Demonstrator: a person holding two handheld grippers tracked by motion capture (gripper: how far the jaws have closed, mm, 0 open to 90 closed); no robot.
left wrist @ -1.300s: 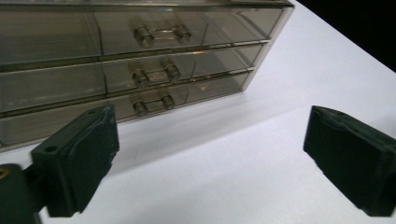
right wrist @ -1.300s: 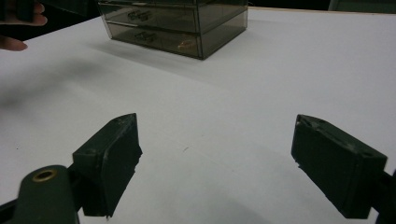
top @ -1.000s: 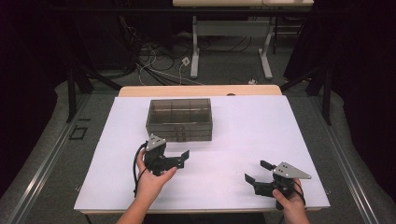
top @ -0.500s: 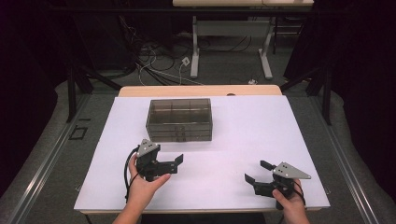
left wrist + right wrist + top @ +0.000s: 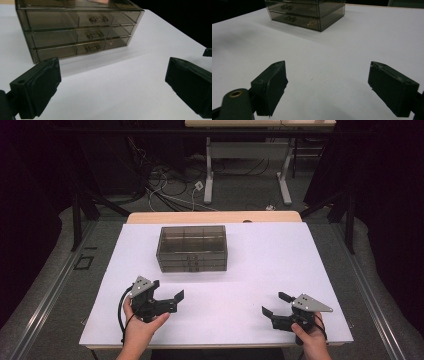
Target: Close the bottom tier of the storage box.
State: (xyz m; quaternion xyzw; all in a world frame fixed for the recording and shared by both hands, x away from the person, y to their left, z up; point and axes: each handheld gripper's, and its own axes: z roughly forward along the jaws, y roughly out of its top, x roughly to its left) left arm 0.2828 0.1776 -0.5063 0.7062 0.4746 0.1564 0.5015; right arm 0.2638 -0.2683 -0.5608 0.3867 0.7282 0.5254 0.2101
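My left hand (image 5: 142, 322) comes in from the bottom edge and wraps the body of the left gripper (image 5: 167, 293), which sits low over the near left part of the surface. Its jaws stand wide apart and point forward and to the right; in the left gripper view I see both padded faces with a broad gap between them and nothing in it. My right hand (image 5: 309, 340) holds the right gripper (image 5: 276, 304) at the near right, grey plate on top, jaws pointing left and slightly forward. In the right gripper view they are also spread wide, gripping nothing.
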